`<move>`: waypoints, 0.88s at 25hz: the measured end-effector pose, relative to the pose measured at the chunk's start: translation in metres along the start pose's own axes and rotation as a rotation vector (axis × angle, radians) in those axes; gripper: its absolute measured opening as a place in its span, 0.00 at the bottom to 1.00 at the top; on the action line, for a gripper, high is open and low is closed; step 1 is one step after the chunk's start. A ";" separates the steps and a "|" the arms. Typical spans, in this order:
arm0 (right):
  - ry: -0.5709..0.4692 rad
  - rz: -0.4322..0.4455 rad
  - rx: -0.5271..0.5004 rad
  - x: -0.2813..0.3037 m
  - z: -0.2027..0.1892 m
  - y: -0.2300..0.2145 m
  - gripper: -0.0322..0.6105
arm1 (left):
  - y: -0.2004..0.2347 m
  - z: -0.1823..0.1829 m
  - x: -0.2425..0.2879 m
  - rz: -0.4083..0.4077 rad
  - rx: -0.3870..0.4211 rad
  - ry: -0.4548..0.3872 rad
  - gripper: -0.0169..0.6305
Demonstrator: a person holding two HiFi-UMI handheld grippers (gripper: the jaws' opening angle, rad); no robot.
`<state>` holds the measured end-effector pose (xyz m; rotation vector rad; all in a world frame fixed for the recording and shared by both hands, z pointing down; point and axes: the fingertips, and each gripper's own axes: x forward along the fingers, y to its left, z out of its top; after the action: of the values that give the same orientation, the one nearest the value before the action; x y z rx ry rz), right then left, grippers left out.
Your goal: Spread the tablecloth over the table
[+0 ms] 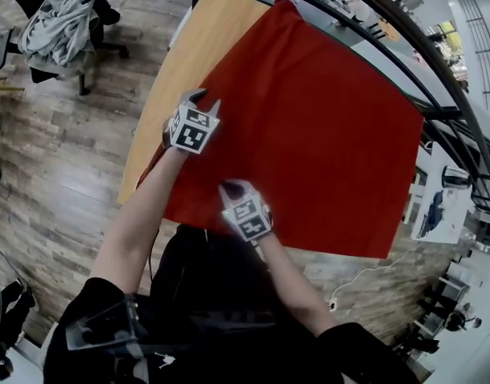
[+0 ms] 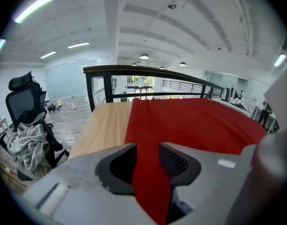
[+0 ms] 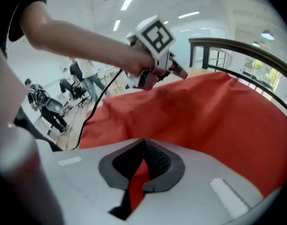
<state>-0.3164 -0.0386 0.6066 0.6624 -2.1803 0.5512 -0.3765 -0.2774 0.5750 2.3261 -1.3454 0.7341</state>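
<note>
The tablecloth (image 1: 309, 134) is matt red cloth, softly creased, on a smooth pale wood surface (image 1: 197, 46), with a black metal railing (image 2: 134, 69) and a matt grey-brown wood-plank floor (image 1: 61, 158).

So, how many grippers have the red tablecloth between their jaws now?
2. The left gripper is at the left edge of the tablecloth, over the wooden table. The right gripper is at its near edge, close to the person. No other gripper shows.

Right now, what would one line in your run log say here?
cloth: covers most of table, one side strip bare | left gripper: grips cloth | right gripper: shut on cloth edge
</note>
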 end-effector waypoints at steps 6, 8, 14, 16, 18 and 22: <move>-0.268 -0.038 0.087 -0.021 0.098 -0.105 0.07 | 0.044 0.038 0.086 0.073 -0.014 0.061 0.35; -0.319 -0.066 0.097 -0.025 0.124 -0.141 0.07 | 0.055 0.056 0.108 0.062 -0.007 0.087 0.35; -0.421 -0.156 0.197 -0.055 0.137 -0.220 0.07 | 0.044 0.056 0.143 0.018 0.079 0.222 0.06; -0.434 -0.167 0.206 -0.062 0.137 -0.231 0.07 | 0.036 0.062 0.144 0.006 0.067 0.209 0.04; -0.455 -0.184 0.199 -0.073 0.140 -0.238 0.07 | 0.026 0.086 0.136 0.021 0.096 0.137 0.04; -0.571 -0.309 0.258 -0.130 0.137 -0.268 0.07 | -0.115 0.120 0.093 -0.130 0.525 0.003 0.04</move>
<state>-0.1543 -0.2872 0.4678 1.4110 -2.4680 0.5254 -0.2068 -0.3507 0.5287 2.7712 -1.0785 1.1592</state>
